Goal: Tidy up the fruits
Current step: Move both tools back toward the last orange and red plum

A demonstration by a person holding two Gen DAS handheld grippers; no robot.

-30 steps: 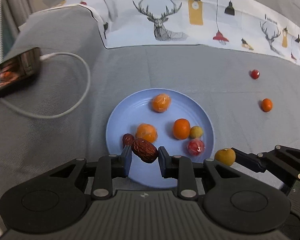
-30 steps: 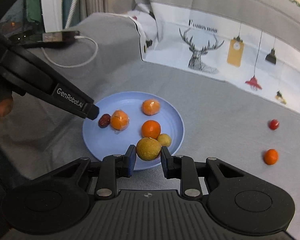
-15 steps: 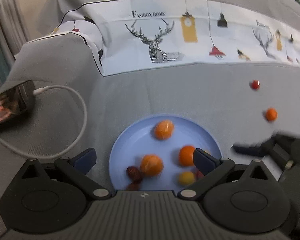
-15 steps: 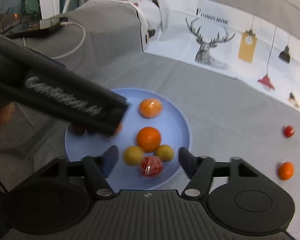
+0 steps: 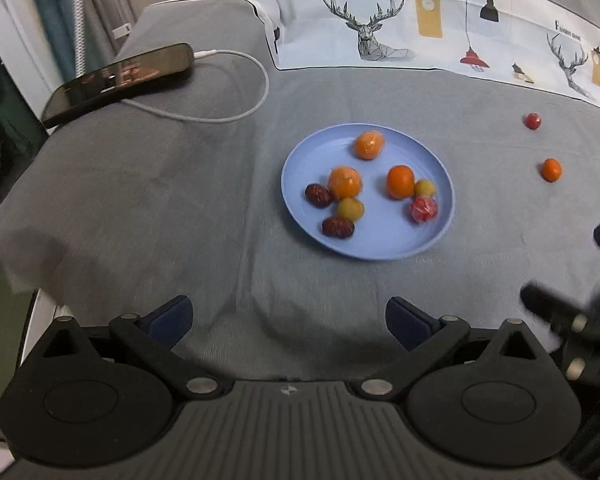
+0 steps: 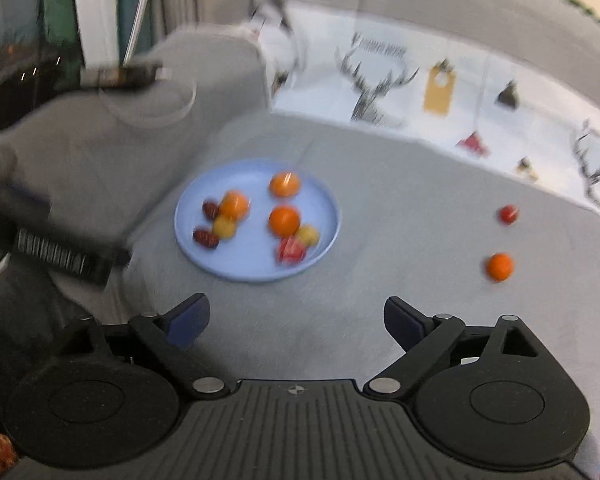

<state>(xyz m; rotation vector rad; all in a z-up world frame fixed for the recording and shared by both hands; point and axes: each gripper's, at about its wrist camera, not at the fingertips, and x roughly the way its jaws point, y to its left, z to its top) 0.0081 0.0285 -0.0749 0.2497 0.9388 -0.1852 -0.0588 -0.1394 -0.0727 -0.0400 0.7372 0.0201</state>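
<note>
A blue plate [image 5: 432,236] lies on the grey cloth and holds several fruits: oranges, two yellow fruits, two brown dates [image 5: 337,227] and a red wrapped fruit [image 5: 424,209]. The plate also shows in the right wrist view [image 6: 252,270]. A small orange [image 5: 551,169] and a red cherry tomato [image 5: 533,120] lie on the cloth to the right of the plate. My left gripper [image 5: 288,320] is open and empty, held back from the plate. My right gripper [image 6: 296,320] is open and empty, also back from the plate; that view is blurred.
A black phone [image 5: 120,80] on a white charging cable [image 5: 236,116] lies at the back left. A printed deer cloth [image 5: 420,20] covers the back. The cloth surface drops off at the left edge [image 5: 4,248].
Both grippers have opened and let go of a date and a yellow fruit onto the plate, then pulled back and up away from it.
</note>
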